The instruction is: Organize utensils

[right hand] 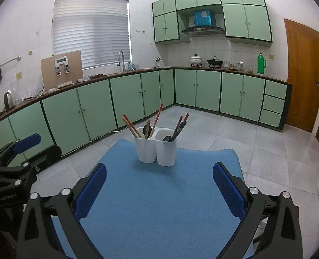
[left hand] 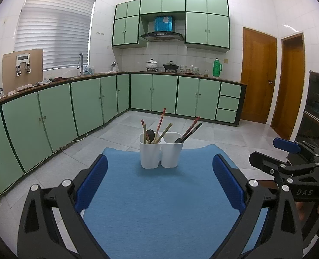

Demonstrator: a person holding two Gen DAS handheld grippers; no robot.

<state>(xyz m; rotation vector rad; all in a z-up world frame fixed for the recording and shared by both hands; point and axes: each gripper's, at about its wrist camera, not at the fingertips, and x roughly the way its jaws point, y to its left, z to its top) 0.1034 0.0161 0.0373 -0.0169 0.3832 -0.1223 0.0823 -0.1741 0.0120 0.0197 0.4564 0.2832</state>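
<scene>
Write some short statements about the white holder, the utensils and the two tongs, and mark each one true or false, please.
1. The white holder has two compartments. True.
2. The holder lies on its side. False: it stands upright on the blue mat.
3. Both compartments hold utensils. True: chopsticks and a dark spoon in the left one, more chopsticks in the right.
4. The left tongs grip a chopstick. False: they are open and empty.
5. The right tongs are open. True.
</scene>
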